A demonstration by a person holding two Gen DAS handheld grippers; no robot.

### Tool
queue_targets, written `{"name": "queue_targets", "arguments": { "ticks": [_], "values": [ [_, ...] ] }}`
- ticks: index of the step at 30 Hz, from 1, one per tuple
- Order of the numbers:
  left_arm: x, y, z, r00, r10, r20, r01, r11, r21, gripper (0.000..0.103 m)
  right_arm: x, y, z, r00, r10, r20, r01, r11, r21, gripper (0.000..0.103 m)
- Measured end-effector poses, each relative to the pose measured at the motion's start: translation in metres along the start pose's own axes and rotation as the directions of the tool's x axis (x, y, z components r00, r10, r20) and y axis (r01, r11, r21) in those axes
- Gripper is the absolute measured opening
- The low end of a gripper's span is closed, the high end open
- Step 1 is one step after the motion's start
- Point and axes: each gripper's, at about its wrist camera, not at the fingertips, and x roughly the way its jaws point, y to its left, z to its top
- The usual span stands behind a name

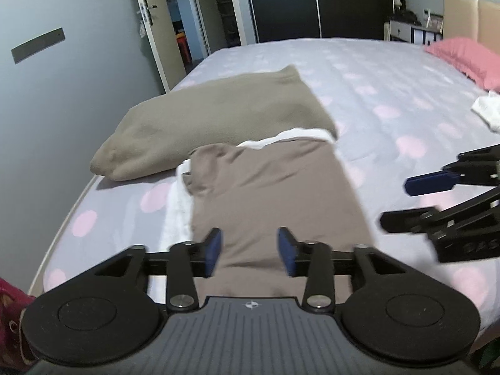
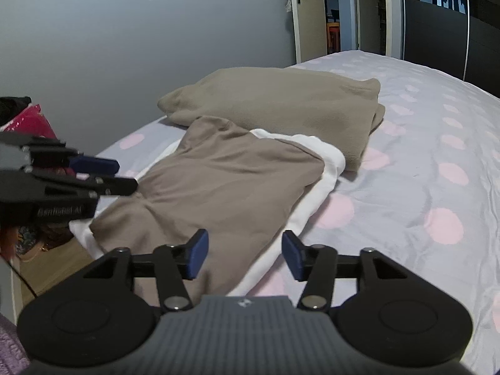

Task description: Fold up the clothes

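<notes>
Taupe-and-white garment (image 1: 275,193), beige fleece (image 1: 218,118), lilac pink-dotted bedsheet (image 1: 390,93), pink pillow (image 1: 465,59)

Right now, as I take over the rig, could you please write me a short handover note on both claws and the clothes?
Left claw: open, holding nothing, over the near end of the taupe garment.
Right claw: open, holding nothing, at that garment's near right edge.
The taupe garment lies flattened on a white garment on the bed.
Done, apparently: an olive-beige garment lies folded behind them.
Left: fold the taupe piece, then the white one; a small white item near the pink pillow may also need folding.
</notes>
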Motion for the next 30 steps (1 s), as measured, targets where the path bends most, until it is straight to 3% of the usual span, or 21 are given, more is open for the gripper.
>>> {"name": "queue_targets", "arguments": {
  "ticks": [4, 9, 18, 23, 30],
  "values": [
    [-0.017, -0.022, -0.001, 0.999, 0.024, 0.029, -0.023, 0.999, -0.048, 0.045, -0.017, -0.004, -0.004, 1.0, -0.005, 0.028, 0.005, 1.0, 0.004, 0.067],
    [-0.032, -0.042, -0.004, 0.996, 0.078, 0.052, -0.072, 0.992, -0.108, 0.058, -0.036, -0.012, -0.006, 0.998, -0.019, 0.068, 0.018, 1.0, 0.02, 0.068],
    [-0.041, -0.062, -0.009, 0.979, 0.2, 0.048, -0.189, 0.968, -0.164, 0.072, -0.061, -0.014, -0.008, 0.989, -0.025, 0.147, 0.021, 0.999, 0.026, 0.073],
    [-0.044, -0.064, -0.012, 0.962, 0.27, 0.038, -0.258, 0.948, -0.187, 0.073, -0.063, -0.013, -0.011, 0.988, -0.01, 0.152, 0.007, 1.0, 0.019, 0.074],
    [-0.046, -0.063, -0.014, 0.956, 0.293, 0.009, -0.285, 0.937, -0.203, 0.073, -0.064, -0.009, -0.016, 0.992, 0.018, 0.122, -0.019, 1.0, 0.005, 0.078]
  ]
}}
